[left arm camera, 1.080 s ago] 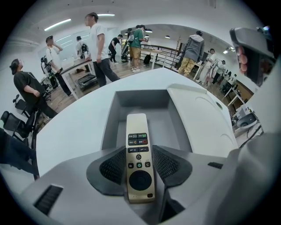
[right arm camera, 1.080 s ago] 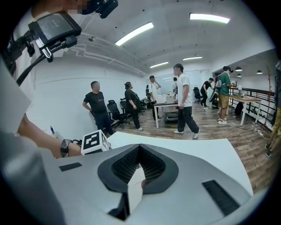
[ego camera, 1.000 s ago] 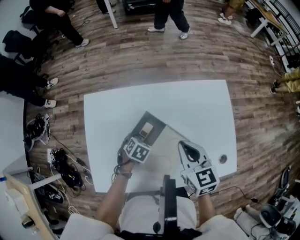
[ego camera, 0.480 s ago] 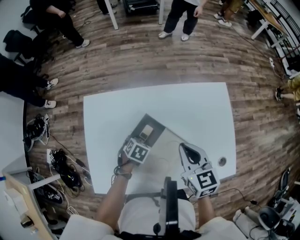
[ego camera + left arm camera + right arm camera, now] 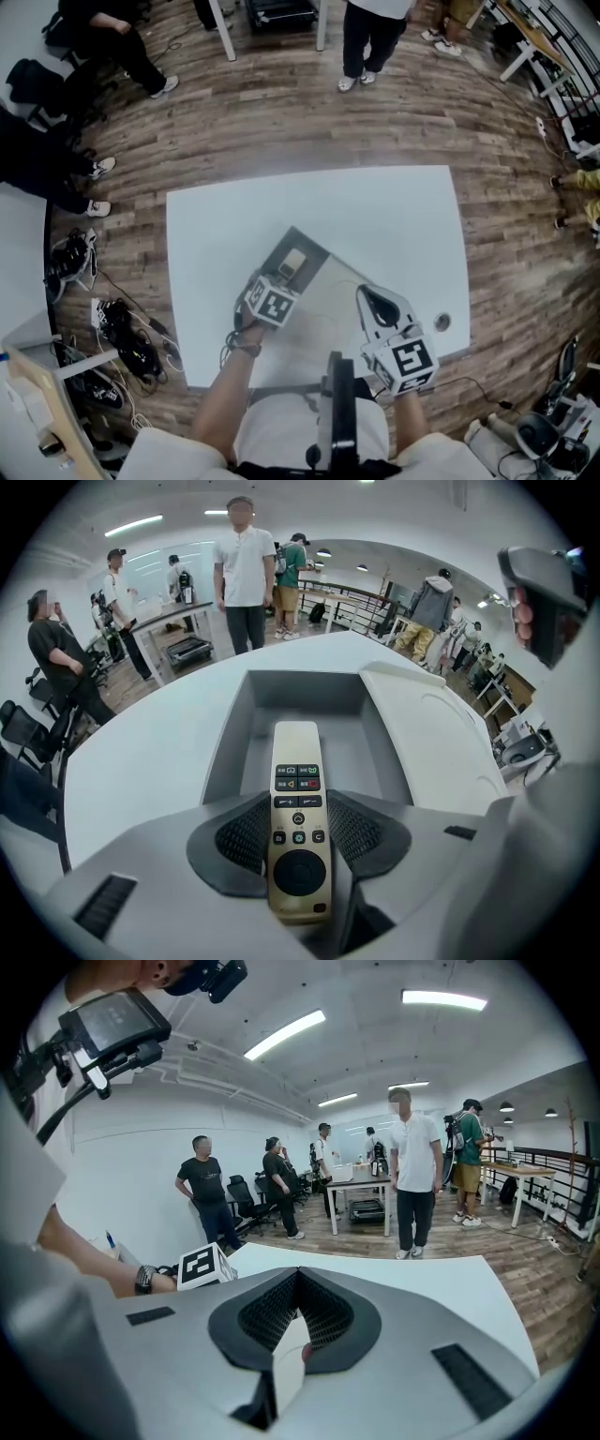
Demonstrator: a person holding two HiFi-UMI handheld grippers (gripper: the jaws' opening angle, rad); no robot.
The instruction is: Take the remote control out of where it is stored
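Left gripper [image 5: 298,834], lower middle of its view: jaws clamping the near end of the remote control [image 5: 296,747], buttons facing up, far end reaching over the open grey box [image 5: 305,688]. Pale lid [image 5: 441,733] lying just right of the box. Right gripper [image 5: 298,1288]: jaws pressing together, gripping nothing.

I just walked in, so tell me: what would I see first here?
A gold remote control pinched between the left gripper's fingers, its far end over an open grey box on the white table. Then the right gripper, shut on nothing, at the table's near right, and people standing on the wooden floor beyond.
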